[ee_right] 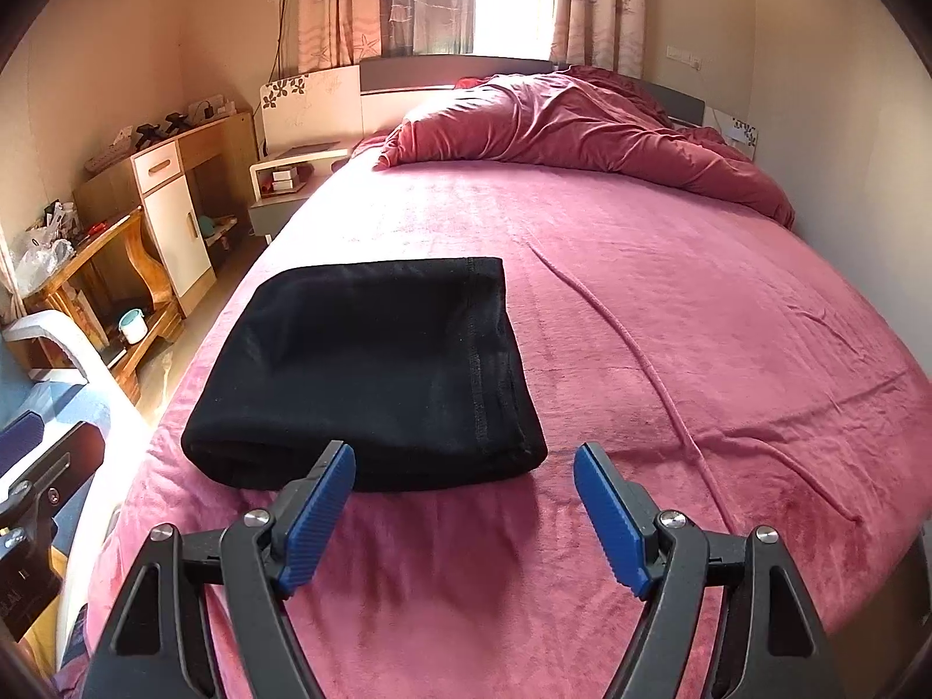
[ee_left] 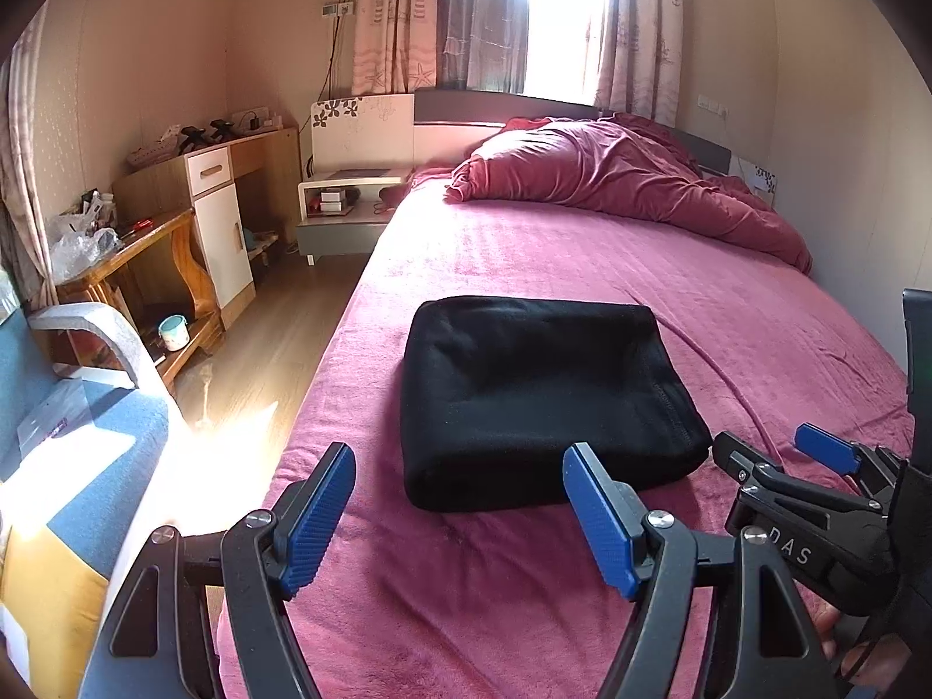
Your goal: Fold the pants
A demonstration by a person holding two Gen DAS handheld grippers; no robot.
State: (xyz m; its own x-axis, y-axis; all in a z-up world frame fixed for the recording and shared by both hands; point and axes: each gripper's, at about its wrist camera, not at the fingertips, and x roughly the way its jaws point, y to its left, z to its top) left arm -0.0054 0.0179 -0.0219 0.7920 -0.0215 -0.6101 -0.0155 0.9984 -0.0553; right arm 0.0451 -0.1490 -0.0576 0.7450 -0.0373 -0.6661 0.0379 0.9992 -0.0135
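Home bedroom: big bed (ee_left: pixel 582 244) w/ pink sheet, curtains (ee_left: pixel 396 17) at window, nightstand (ee_left: pixel 343 215), wooden desk (ee_left: pixel 233 186).

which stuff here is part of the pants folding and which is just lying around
Part of the job:
- black pants, folded on the bed sheet
- left tool, open
- right tool, open

Just lying about:
- red duvet
- nightstand
- teal cup
- plastic bags

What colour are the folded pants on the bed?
Black, plain, with no pattern visible. The pants show best in the right wrist view, lying on the pink bed cover.
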